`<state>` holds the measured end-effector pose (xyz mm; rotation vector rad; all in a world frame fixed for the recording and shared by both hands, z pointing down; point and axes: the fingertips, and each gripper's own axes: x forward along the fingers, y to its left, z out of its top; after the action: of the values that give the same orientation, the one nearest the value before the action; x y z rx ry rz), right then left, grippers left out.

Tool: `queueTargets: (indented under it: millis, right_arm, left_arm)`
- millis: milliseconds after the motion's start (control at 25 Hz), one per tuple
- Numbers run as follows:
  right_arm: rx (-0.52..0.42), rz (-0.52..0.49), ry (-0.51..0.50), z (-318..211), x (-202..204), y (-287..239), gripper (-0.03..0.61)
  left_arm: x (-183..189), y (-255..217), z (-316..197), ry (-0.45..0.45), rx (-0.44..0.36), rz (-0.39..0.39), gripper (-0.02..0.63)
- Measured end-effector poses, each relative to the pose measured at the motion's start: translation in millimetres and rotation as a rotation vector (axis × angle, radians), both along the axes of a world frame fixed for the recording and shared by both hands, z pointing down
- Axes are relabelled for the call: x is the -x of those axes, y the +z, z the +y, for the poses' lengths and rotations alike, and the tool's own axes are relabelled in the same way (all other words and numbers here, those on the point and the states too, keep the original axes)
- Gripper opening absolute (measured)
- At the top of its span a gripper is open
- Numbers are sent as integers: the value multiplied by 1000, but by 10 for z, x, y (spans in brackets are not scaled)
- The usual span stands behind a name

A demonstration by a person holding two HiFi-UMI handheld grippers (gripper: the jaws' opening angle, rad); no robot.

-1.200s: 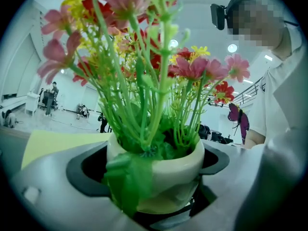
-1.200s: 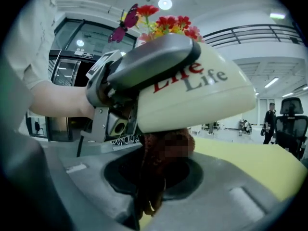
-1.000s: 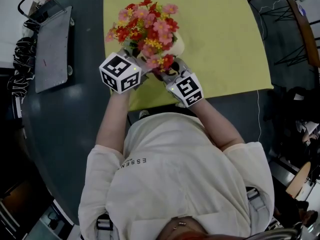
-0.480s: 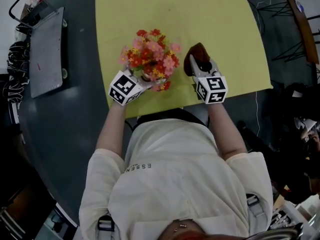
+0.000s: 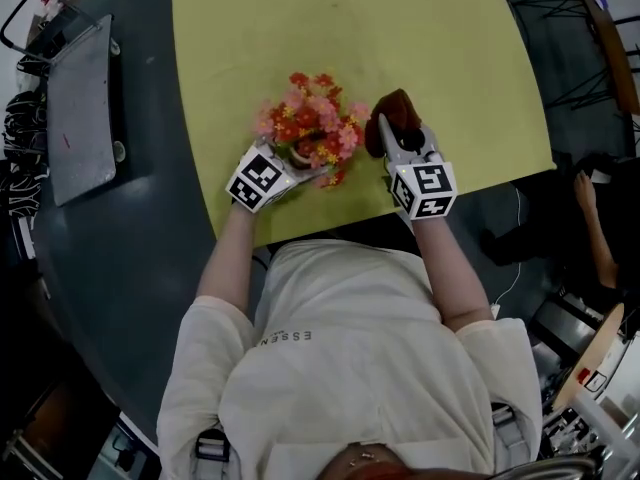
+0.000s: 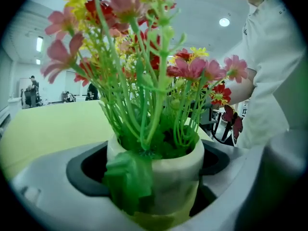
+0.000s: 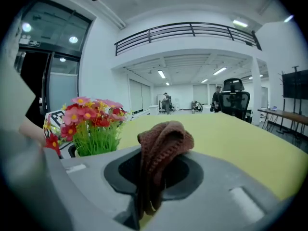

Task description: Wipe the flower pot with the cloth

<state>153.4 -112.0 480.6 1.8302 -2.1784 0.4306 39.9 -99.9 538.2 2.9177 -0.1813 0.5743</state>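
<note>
A cream flower pot (image 6: pixel 161 177) with red, pink and yellow artificial flowers (image 5: pixel 312 128) stands on the yellow table (image 5: pixel 400 38) near its front edge. My left gripper (image 5: pixel 286 160) is shut on the pot, its jaws pressed against both sides of it. Just to the right of the flowers, my right gripper (image 5: pixel 392 136) is shut on a brown knitted cloth (image 5: pixel 393 116), which bunches up over its jaws. In the right gripper view the cloth (image 7: pixel 161 148) sits apart from the flowers (image 7: pixel 91 124), which are to the left.
A grey tray-like slab (image 5: pixel 78 108) lies on the dark surface at the far left. The yellow table stretches away behind the pot. A black office chair (image 7: pixel 235 100) stands at the table's far side, and a person's arm (image 5: pixel 595 228) shows at the right edge.
The pot of flowers has moved away from me onto the yellow table, held by the left gripper. My right gripper has drawn off to the right with the cloth, away from the pot.
</note>
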Motion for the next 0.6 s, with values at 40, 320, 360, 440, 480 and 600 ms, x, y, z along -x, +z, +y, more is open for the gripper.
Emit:
queueTargets:
  millis: [40, 320, 360, 440, 480, 600]
  right_arm:
    - [-1, -1, -2, 11, 7, 24, 55]
    - [-9, 7, 8, -22, -71, 119, 55]
    - [-6, 6, 9, -23, -79, 128, 55]
    - [0, 6, 7, -21, -79, 126, 55]
    - [4, 7, 3, -18, -72, 117, 55]
    - [21, -5, -3, -10, -59, 83, 55]
  left_arm:
    - [-13, 56, 4, 4, -7, -9, 558]
    - [-33, 116, -23, -15, -2, 5, 560]
    - [-41, 124, -15, -13, 3, 0, 561]
    - [-51, 121, -6, -16, 12, -7, 565]
    - [-48, 103, -7, -25, 16, -5, 590]
    - [29, 4, -17, -81, 25, 8, 630]
